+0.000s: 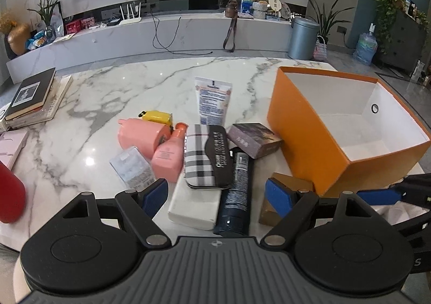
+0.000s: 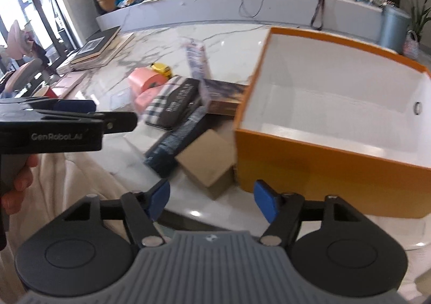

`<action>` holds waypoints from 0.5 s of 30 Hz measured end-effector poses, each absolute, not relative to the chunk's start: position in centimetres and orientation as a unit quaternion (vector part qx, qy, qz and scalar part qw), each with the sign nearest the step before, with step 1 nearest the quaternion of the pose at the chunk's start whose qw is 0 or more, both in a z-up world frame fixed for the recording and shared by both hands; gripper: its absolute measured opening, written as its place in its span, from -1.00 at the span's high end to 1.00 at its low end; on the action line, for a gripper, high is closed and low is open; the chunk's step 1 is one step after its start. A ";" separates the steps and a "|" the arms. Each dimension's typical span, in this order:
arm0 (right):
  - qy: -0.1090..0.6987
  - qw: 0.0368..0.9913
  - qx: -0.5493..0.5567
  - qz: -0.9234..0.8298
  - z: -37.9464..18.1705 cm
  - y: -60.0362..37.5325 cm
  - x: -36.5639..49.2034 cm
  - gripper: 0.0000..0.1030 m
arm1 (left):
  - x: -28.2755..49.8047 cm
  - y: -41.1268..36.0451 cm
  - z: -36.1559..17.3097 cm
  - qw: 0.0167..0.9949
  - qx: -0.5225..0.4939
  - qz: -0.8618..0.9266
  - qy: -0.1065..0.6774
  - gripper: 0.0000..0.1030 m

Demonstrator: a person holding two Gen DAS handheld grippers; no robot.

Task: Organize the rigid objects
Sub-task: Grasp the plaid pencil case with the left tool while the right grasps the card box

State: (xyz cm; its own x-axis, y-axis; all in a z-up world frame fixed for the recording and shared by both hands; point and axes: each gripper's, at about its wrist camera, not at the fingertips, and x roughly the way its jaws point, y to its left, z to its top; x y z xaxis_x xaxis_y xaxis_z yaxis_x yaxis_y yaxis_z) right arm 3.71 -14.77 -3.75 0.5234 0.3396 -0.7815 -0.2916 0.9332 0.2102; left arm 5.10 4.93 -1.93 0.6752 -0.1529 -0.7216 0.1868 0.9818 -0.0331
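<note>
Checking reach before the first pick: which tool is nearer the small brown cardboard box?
Right. The right tool sits just short of the brown box, open. The left tool frames the white box and dark tube beside it.

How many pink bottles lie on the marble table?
2: the larger pink bottle lies left of the pile; the smaller pink bottle lies beside it, against the plaid case. Others may be hidden underneath.

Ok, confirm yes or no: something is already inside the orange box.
No, the orange box shows only its bare white floor and walls; the items lie outside on the marble table.
</note>
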 end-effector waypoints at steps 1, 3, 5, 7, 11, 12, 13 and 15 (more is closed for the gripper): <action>0.455 0.870 0.026 0.187 -3.8 -14.4 4.0 -0.13 | 5.3 5.2 -1.9 0.913 0.020 -0.093 0.396 -0.87; 0.455 0.868 0.020 0.198 -3.7 -13.4 4.6 -0.12 | 5.8 5.8 -2.0 0.911 0.017 -0.091 0.401 -0.86; 0.450 0.869 0.007 0.207 -3.6 -12.5 5.1 -0.06 | 6.3 6.5 -2.1 0.909 0.014 -0.089 0.407 -0.81; 0.444 0.869 -0.004 0.216 -3.5 -11.6 5.5 -0.06 | 6.9 7.1 -2.3 0.905 0.007 -0.090 0.415 -0.75; 0.444 0.868 -0.009 0.220 -3.5 -10.7 7.3 -0.06 | 8.2 7.8 -2.7 0.896 -0.003 -0.104 0.431 -0.74; 0.446 0.867 -0.011 0.219 -3.7 -10.5 7.8 0.00 | 8.5 7.8 -2.8 0.895 -0.002 -0.106 0.433 -0.74; 0.446 0.868 -0.015 0.219 -3.7 -10.2 8.3 0.07 | 8.9 7.7 -2.9 0.894 0.000 -0.108 0.435 -0.72; 0.444 0.869 -0.031 0.216 -3.7 -9.8 9.2 0.17 | 9.8 7.5 -3.2 0.892 0.005 -0.113 0.437 -0.65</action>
State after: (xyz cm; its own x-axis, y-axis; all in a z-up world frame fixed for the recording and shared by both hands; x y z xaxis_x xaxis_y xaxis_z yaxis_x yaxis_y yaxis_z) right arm 9.19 -9.81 -3.68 0.5123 0.3473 -0.7855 -0.4023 0.9051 0.1377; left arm 9.82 7.45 -3.24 0.5919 -0.1962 -0.7818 0.2057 0.9746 -0.0889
